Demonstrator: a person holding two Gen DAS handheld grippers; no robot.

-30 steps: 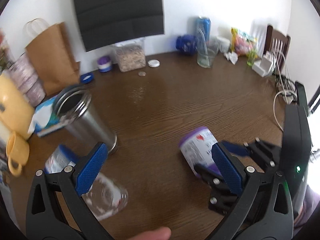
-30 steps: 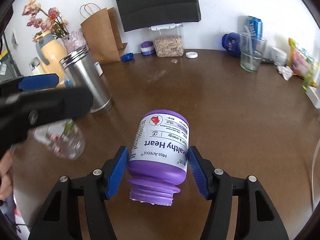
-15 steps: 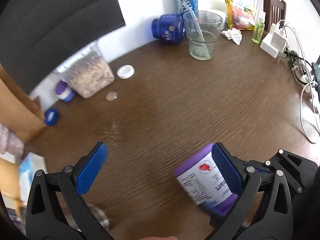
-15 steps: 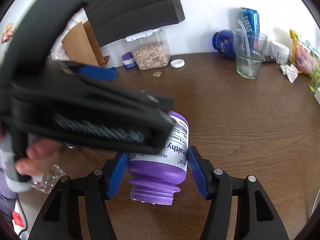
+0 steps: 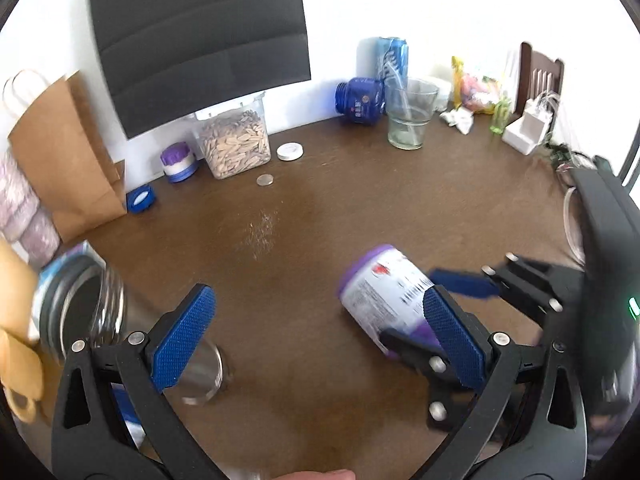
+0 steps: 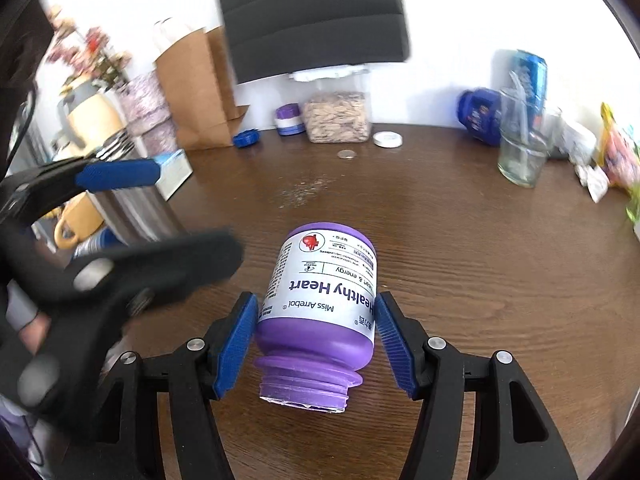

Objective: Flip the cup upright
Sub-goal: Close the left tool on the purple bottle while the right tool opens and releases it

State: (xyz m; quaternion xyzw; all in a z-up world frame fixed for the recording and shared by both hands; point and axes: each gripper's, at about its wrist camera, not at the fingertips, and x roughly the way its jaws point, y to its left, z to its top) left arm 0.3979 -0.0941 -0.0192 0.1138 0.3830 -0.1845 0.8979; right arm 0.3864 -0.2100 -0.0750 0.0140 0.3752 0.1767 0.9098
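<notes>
One purple bottle (image 6: 320,312), on its side on the brown counter (image 6: 480,260), neck toward the camera, pinched between the blue pads of the right tongs (image 6: 314,340). Left tongs (image 5: 320,336) spread wide, holding nothing. Two drinking vessels: one steel tumbler (image 5: 80,312), blurred and tilted by fisheye; one clear glass (image 5: 408,120). One soda can (image 5: 390,60), one coin (image 5: 265,180). Bottle mouth hard to make out.

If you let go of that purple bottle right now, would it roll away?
Probably, a little. The purple bottle is round and lies tilted between the right hand-held gripper pads, so it would likely drop and roll on the smooth table. Its cap is off, and it looks like plastic, so it is probably light and unlikely to break.
</notes>
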